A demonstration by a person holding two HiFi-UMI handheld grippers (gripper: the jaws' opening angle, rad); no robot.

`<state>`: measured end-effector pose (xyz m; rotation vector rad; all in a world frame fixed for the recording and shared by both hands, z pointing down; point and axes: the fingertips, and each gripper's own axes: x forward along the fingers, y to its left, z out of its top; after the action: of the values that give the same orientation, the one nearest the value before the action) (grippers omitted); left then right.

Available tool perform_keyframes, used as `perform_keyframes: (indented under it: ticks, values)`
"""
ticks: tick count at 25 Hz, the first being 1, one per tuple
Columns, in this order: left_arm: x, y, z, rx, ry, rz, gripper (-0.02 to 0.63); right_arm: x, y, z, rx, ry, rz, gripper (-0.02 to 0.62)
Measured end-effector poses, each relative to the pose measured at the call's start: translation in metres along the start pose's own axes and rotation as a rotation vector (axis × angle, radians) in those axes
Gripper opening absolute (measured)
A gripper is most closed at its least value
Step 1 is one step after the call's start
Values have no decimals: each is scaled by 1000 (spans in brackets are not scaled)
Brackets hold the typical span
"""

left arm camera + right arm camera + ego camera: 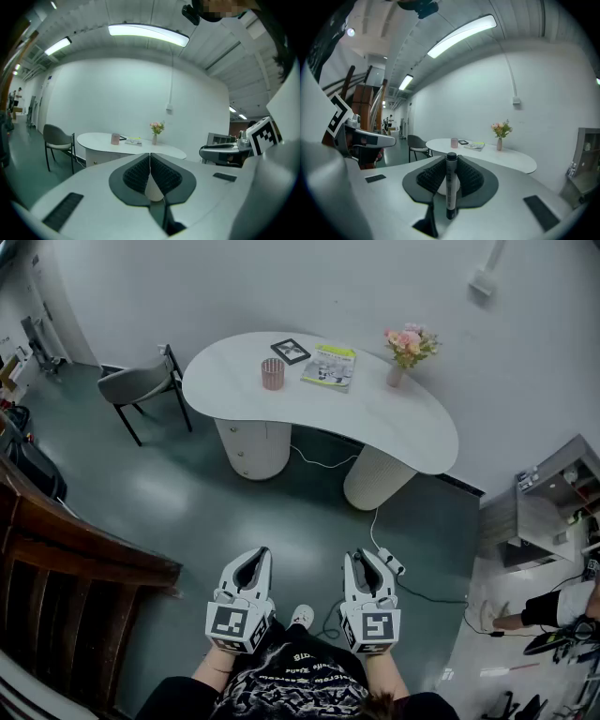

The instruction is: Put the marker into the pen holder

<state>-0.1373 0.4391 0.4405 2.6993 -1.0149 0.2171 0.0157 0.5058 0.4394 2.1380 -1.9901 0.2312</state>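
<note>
Grey-green floor all round me, and the white kidney-shaped table (pixel 412 427) is well across the room, up against the wall. On it there's the pink pen holder (pixel 273 373) toward the left end, a small framed picture (pixel 290 351) just behind it, a magazine (pixel 329 367) beside that, and a vase of pink flowers (pixel 408 351) further right. A chair (pixel 141 385) sits at the table's left end.

Both grippers are low in front of me, nowhere near the table. My right gripper (pixel 451 158) is clamped on the marker (pixel 451 192), which stands upright between the pads, pale barrel with black ends. My left gripper (pixel 150 157) has its jaws pressed together with nothing in them. A power strip (pixel 392 563) lies on the floor just past the right one.
</note>
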Motion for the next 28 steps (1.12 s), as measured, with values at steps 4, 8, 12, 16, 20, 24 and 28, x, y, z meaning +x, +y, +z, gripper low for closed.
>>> perform_keyframes:
  ticks: [4, 8, 12, 16, 20, 24, 28]
  values:
    - [5, 19, 3, -25, -1, 7, 25, 12, 6, 3, -6, -3, -9, 97]
    - [5, 29, 1, -17, 11, -9, 26, 18, 21, 10, 7, -27, 25, 97]
    - [7, 41, 0, -17, 20, -30, 26, 31, 32, 10, 70, -25, 38, 98]
    - [5, 56, 7, -30, 4, -42, 26, 38, 48, 19, 35, -38, 33, 98]
    - [5, 72, 7, -34, 4, -59, 26, 50, 58, 28, 28, -59, 14, 98]
    - [1, 86, 5, -41, 2, -69, 26, 55, 64, 33, 21, -73, -17, 98]
    - [4, 94, 8, -37, -8, -66, 26, 66, 62, 34, 37, -76, -18, 98]
